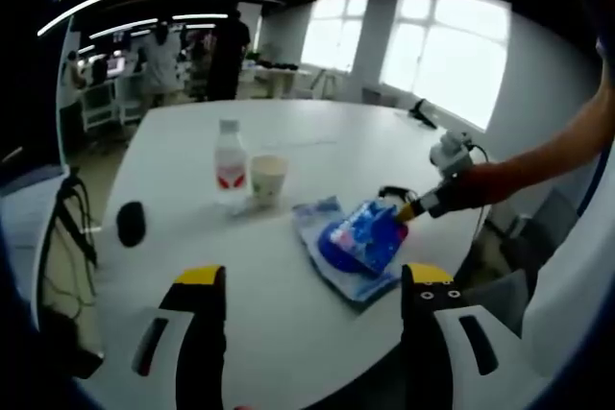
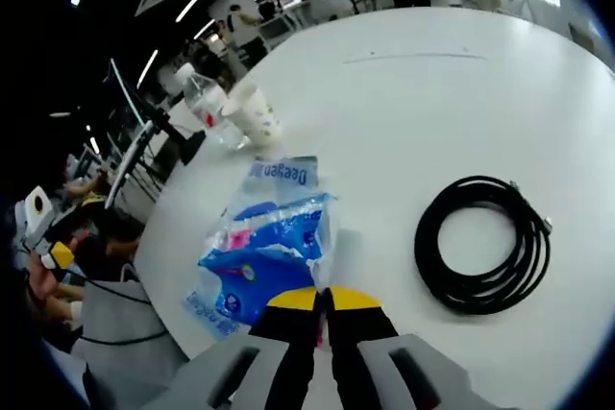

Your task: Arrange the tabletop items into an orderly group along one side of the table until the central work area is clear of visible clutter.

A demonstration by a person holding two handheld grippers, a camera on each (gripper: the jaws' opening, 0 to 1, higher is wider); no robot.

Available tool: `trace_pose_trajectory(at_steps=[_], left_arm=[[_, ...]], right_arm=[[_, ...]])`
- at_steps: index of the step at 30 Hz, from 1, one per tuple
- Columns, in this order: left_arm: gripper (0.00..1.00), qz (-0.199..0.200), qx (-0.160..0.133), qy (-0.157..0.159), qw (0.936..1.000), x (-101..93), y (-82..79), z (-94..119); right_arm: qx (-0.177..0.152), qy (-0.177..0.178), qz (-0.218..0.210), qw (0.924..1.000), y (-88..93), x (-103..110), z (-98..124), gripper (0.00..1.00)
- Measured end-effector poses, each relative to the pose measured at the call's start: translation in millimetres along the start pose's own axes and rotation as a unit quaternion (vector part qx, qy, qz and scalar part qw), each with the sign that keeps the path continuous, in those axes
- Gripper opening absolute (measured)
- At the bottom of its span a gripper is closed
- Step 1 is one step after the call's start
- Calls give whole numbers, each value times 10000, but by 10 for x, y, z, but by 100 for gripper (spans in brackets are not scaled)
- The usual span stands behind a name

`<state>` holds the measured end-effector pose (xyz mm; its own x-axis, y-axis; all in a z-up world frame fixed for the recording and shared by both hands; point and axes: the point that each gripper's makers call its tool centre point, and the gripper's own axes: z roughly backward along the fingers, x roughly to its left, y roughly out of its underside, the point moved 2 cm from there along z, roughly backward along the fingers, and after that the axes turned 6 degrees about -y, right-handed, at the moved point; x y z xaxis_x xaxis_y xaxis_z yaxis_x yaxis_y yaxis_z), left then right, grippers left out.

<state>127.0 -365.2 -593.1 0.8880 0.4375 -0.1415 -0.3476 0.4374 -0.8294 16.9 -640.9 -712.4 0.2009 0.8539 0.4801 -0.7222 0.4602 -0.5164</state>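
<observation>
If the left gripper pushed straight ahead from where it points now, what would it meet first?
Probably bare table first; beyond it, the paper cup and water bottle stand roughly in line, though depth is hard to judge.

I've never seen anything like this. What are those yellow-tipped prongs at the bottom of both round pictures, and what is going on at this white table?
There is no robot here. A person holds a two-jaw gripper in each hand, and each gripper carries a wide-angle camera looking along its own jaws, which gives the two round pictures.

In the left gripper view, the left gripper has its jaws wide apart, holding nothing. The right gripper reaches in from the right, at the edge of a blue plastic package.

In the right gripper view, the same right gripper has its jaws together at the edge of that package; it looks pinched, though the grip itself is hard to see.

On the white table also stand a water bottle and a paper cup. A coiled black cable and a small dark object lie there too.
</observation>
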Motion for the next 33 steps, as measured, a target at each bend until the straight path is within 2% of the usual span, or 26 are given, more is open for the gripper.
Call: trace_pose_trajectory(at_steps=[4,6,13,19,23,27,33], left_arm=[[75,12,-10,-7,10000,-9,-5,2],[75,25,-9,-16,10000,-9,1,4],[75,3,52,-19,10000,-5,37,-3],[75,0,51,-27,10000,-21,-3,-25],[75,-14,86,-34,10000,-32,-9,-28],[75,-13,120,-56,9999,-26,-9,-19],[75,-21,199,-100,9997,0,7,-10]], right_arm=[[-171,36,-46,9998,-95,-86,47,0],[-292,55,-122,9995,-179,-61,123,0],[-650,180,-140,9976,-531,-257,320,0],[-871,359,-280,9952,-737,-510,453,0],[-1016,506,-426,9926,-887,-752,518,0],[-1133,631,-577,9899,-970,-919,587,0],[-1176,737,-746,9875,-1004,-1080,665,0]])
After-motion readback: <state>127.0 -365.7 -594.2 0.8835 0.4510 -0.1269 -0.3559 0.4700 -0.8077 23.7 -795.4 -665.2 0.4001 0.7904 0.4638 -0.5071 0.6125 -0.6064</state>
